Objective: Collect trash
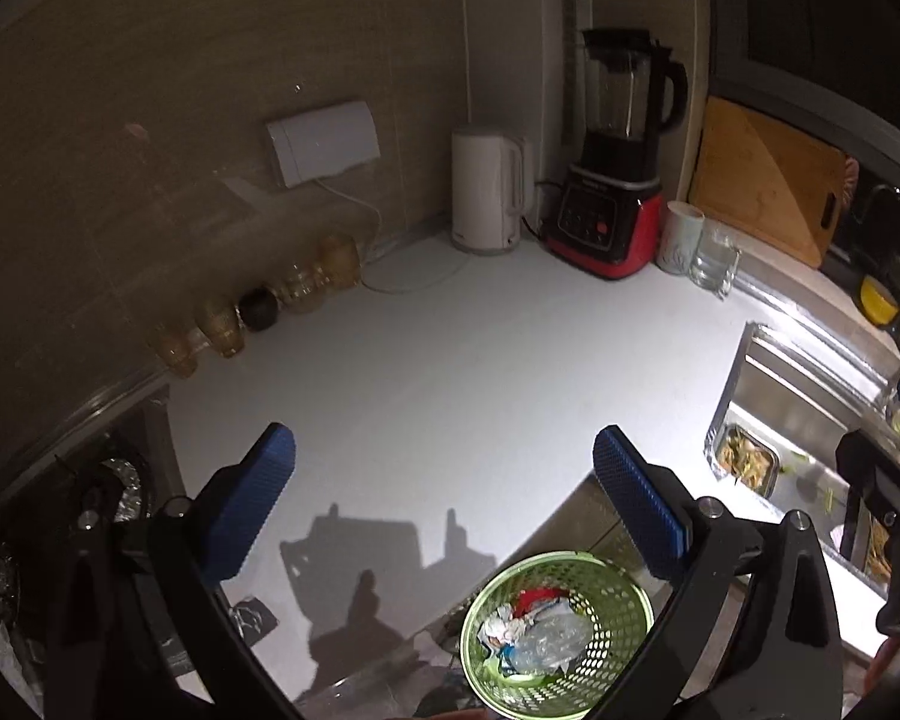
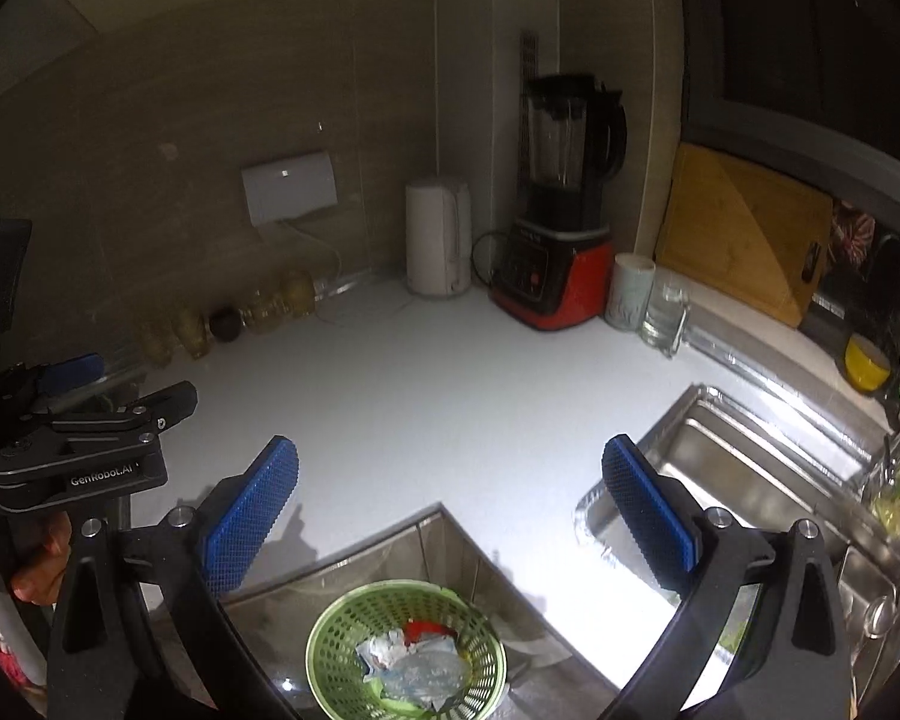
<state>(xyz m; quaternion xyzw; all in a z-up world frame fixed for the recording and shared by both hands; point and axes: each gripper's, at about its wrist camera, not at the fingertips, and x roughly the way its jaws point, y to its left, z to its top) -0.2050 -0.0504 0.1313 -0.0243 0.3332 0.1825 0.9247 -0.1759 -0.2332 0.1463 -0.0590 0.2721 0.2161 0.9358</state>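
Left tongs (image 1: 444, 498): jaws spread wide, nothing held, poised over the white tabletop (image 1: 450, 372). Right tongs (image 2: 450, 507): likewise wide open and empty. Green perforated basket (image 2: 406, 648) sits below the tabletop edge, at 6 o'clock in the right wrist view. It contains crumpled trash (image 2: 417, 663): white paper, clear plastic, a red scrap. Sink (image 2: 750, 468) at 3 o'clock. Red-based blender (image 2: 561, 228) and white kettle (image 2: 438, 237) stand at 12 o'clock against the wall.
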